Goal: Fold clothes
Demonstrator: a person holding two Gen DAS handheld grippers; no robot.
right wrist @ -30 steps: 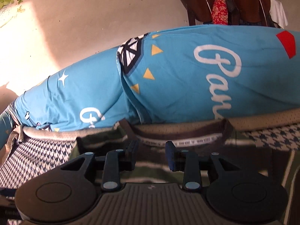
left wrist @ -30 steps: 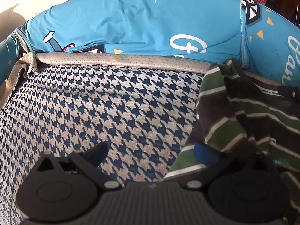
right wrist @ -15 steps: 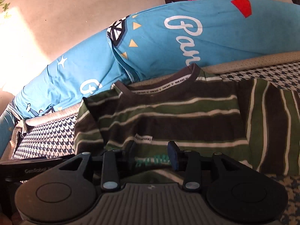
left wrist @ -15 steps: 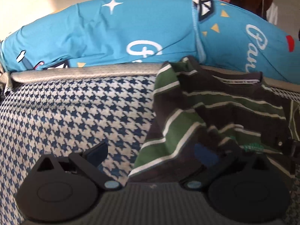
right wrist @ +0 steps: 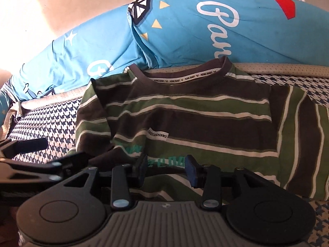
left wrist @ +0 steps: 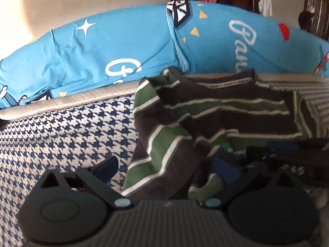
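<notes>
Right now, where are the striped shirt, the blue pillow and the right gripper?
striped shirt (right wrist: 185, 111): right wrist view, chest stripes.
blue pillow (right wrist: 185, 39): right wrist view, middle of its cover.
right gripper (right wrist: 166, 167): right wrist view, gap between its fingers.

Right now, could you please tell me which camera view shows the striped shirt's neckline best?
The right wrist view: the neckline faces the camera, its printed tape legible. In the left wrist view it is smaller, blurred and seen obliquely.

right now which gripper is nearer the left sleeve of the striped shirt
Left. The left gripper straddles the bunched left sleeve; the right gripper sits over the striped shirt at its printed chest, beside that sleeve.
</notes>
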